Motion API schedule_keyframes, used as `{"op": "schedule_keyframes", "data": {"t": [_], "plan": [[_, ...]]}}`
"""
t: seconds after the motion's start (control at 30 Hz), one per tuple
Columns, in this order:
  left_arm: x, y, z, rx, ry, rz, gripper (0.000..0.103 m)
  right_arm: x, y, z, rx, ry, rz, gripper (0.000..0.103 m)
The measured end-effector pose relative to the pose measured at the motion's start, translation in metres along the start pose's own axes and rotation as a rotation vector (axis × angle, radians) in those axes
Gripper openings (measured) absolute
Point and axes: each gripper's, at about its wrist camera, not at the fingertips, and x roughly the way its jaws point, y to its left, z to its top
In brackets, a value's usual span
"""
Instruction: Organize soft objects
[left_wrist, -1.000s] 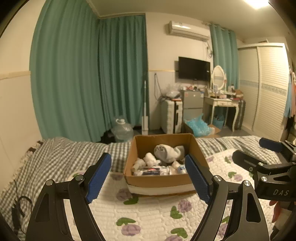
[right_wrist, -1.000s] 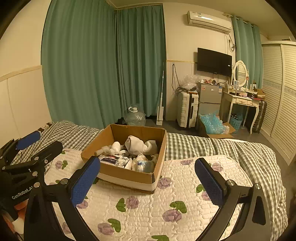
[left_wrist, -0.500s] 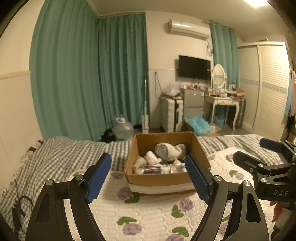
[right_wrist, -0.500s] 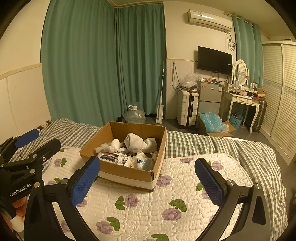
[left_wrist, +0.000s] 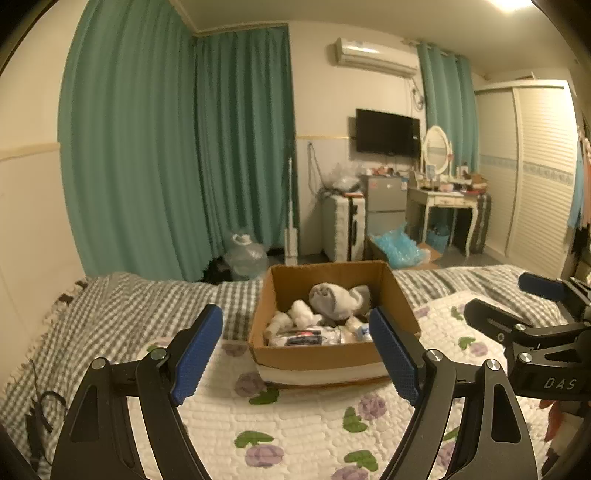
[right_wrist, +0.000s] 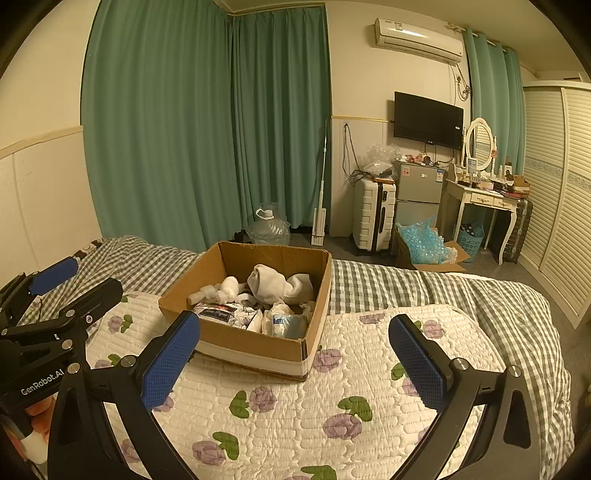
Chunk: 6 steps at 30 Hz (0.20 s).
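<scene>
So the cardboard box (left_wrist: 334, 325) sits mid-frame on the bed, resting on the quilted floral cover (left_wrist: 295, 424), and it's stuffed with soft stuff: a rolled grey-white towel or sock bundle (left_wrist: 332, 299) up top, smaller white rolled bits (left_wrist: 301, 314) to its left, and some crinkly plastic-wrapped packs (right_wrist: 284, 321) along the near wall. Can't tell exactly what each piece is.

Both grippers hang in the air short of the box, holding nothing. The left gripper (left_wrist: 295, 356) has its blue-padded fingers spread wide, and the right gripper (right_wrist: 293, 360) is splayed just as wide.

What could go wrong, I'd guess: everything's heaped together, so pinching one roll could drag a neighbour out or unroll it. The plastic packs look slippery for those textured pads. The box is light, open-topped cardboard on a squishy quilt, so a push on its wall could tip or slide it. Also the two grippers sit close side by side, so they could bump going in together.
</scene>
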Motion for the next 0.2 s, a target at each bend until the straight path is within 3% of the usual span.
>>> {"op": "schedule_keyframes", "data": {"t": [0.2], "plan": [[-0.0012,-0.0034,-0.0006,-0.001,-0.006,0.0,0.083,0.0007,-0.0009,-0.0022,-0.001,0.001,0.002,0.103]]}}
